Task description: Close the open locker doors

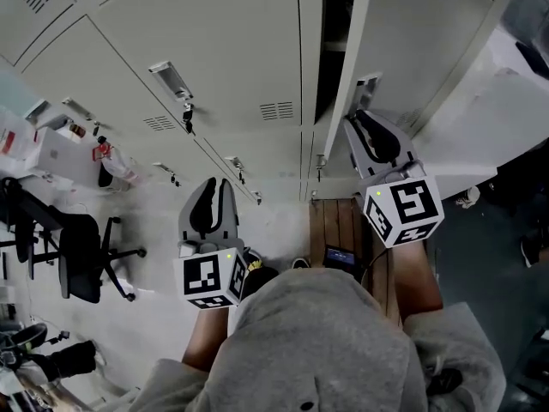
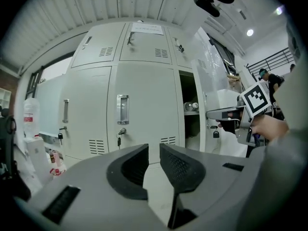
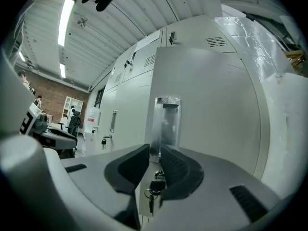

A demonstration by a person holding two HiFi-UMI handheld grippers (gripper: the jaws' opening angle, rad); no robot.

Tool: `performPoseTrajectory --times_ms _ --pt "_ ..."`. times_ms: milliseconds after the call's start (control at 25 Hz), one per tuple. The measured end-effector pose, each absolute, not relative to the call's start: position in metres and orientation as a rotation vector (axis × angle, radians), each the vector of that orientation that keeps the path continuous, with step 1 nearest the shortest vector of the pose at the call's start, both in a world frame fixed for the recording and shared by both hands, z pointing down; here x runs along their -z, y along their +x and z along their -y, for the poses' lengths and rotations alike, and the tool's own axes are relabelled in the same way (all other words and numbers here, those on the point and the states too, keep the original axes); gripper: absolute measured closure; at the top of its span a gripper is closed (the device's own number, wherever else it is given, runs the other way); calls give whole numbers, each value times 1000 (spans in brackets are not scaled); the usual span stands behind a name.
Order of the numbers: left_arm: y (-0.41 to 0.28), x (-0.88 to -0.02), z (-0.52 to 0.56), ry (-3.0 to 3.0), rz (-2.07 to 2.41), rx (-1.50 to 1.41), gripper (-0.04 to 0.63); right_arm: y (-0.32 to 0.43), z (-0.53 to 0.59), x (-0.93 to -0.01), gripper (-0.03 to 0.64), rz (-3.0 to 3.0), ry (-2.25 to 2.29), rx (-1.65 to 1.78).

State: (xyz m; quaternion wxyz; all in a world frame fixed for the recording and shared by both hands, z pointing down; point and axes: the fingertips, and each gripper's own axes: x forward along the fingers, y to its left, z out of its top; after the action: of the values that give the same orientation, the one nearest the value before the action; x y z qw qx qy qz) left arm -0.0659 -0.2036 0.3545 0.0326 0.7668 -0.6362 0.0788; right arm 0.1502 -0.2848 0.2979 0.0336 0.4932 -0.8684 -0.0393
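left gripper [image 2: 154,149]: jaws slightly apart, empty
right gripper [image 3: 154,149]: jaws narrowly apart, facing open locker door [image 3: 221,119] handle [image 3: 166,126]

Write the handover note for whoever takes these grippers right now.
Left gripper: jaws narrowly apart, empty, facing the closed lockers.
Right gripper: jaws narrowly apart at the open door, close to its key below the handle; no grip visible.
Done: the other doors in view are shut.
Left to do: swing this door shut over its open compartment.
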Motion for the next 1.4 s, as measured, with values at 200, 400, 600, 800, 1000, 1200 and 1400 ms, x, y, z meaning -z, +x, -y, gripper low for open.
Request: performPoseTrajectory --times_ms 200,400,600,800,1000,1200,1400 --pt "-87 -356 200 2296 2021 -246 518 145 308 -299 546 2667 1535 118" --pt "-100 -354 200 2262 2060 -238 518 140 331 -298 555 2638 1573 134" --pt "-105 -354 200 2254 2070 -239 518 141 347 -300 565 2599 1627 112" --pt "-103 -354 204 2267 2052 -236 518 143 361 -302 572 2548 1677 98" --pt "-104 -350 206 2273 2053 -239 518 145 369 -304 577 2520 1698 75" --pt "-99 -353 206 2290 2027 -250 518 144 367 -304 575 2522 1682 82" --pt "-88 -354 206 2313 1996 -238 518 154 338 -294 575 2564 1673 91"
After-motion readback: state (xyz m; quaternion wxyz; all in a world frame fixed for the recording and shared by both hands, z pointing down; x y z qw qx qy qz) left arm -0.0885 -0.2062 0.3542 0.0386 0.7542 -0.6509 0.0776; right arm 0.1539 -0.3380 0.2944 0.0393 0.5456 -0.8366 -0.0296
